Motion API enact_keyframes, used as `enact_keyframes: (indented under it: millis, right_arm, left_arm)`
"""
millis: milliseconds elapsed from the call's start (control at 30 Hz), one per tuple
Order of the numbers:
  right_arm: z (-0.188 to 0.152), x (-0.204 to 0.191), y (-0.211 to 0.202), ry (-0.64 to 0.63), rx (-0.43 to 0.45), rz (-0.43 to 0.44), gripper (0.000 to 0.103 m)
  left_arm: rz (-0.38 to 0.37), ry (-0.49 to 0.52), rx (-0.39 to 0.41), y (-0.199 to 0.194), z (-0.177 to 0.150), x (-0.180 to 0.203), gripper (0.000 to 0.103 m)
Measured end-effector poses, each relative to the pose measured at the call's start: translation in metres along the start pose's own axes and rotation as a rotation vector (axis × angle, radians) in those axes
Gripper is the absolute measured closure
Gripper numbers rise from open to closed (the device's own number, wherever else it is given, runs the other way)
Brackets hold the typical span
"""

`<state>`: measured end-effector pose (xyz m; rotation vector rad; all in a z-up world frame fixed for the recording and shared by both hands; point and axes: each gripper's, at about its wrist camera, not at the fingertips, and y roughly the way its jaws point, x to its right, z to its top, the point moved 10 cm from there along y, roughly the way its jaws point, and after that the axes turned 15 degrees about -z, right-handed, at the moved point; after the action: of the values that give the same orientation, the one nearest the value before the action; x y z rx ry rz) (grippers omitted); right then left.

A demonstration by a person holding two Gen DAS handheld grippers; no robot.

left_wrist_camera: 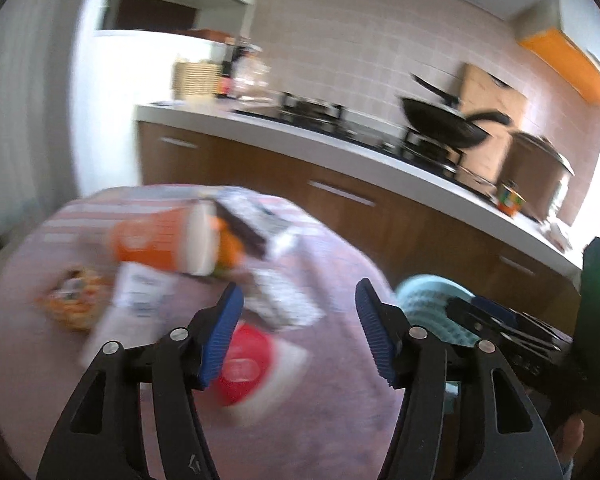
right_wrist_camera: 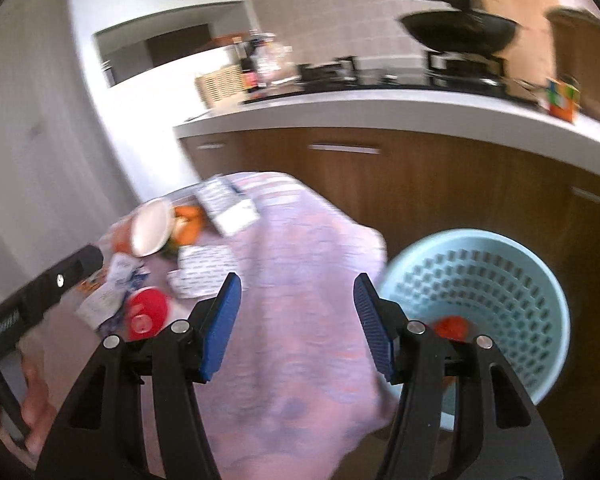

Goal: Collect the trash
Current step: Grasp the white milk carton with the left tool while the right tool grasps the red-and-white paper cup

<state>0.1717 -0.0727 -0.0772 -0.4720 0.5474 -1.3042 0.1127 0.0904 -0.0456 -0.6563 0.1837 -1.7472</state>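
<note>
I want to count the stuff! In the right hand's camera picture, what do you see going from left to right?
Other black gripper → round red lid → pink patterned tablecloth → light blue plastic basket with holes, with something red inside.

One basket [right_wrist_camera: 500,280], one orange cup [left_wrist_camera: 156,244], one red lid [left_wrist_camera: 244,364].

Everything smears with motion. The wrappers [left_wrist_camera: 140,300] on the pink-clothed table [left_wrist_camera: 332,248] carry print too blurred to read, and the orange cup [left_wrist_camera: 160,244] on its side hides what lies behind it. The right gripper's fingers [right_wrist_camera: 384,340] cover the near wall of the blue basket [right_wrist_camera: 480,280], leaving only part of a red thing [right_wrist_camera: 452,328] inside it showing. On the counter [right_wrist_camera: 380,108], the bottles [right_wrist_camera: 260,64] at the far end blur together.
</note>
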Motion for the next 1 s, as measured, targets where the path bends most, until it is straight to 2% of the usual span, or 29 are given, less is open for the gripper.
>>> enact_keyframes:
  millis: [133, 233, 333, 500, 600, 733, 933, 1000]
  right_arm:
    - [-0.005, -0.046, -0.003, -0.075, 0.003, 0.062, 0.048]
    - [-0.013, -0.074, -0.002, -0.123, -0.007, 0.097, 0.048]
    - [-0.025, -0.098, 0.006, -0.152, -0.035, 0.13, 0.044]
    - [-0.045, -0.122, 0.029, -0.166, -0.11, 0.161, 0.044]
    - [-0.054, -0.132, 0.042, -0.188, -0.134, 0.148, 0.043]
    - [-0.057, -0.135, 0.053, -0.191, -0.15, 0.136, 0.036]
    - [-0.062, -0.137, 0.071, -0.183, -0.19, 0.131, 0.032]
    - [-0.065, -0.14, 0.075, -0.181, -0.205, 0.135, 0.025]
  left_arm:
    - [0.065, -0.052, 0.034, -0.033, 0.006, -0.046, 0.043]
    - [0.113, -0.069, 0.036, -0.045, 0.005, -0.075, 0.036]
    - [0.148, -0.076, -0.017, -0.04, -0.005, -0.099, 0.034]
    - [0.195, -0.093, -0.136, -0.015, -0.034, -0.133, 0.034]
    - [0.207, -0.1, -0.171, -0.004, -0.048, -0.145, 0.034]
    - [0.22, -0.101, -0.189, 0.005, -0.055, -0.151, 0.036]
    - [0.215, -0.116, -0.202, 0.012, -0.061, -0.155, 0.045]
    - [0.213, -0.114, -0.198, 0.013, -0.061, -0.154, 0.047]
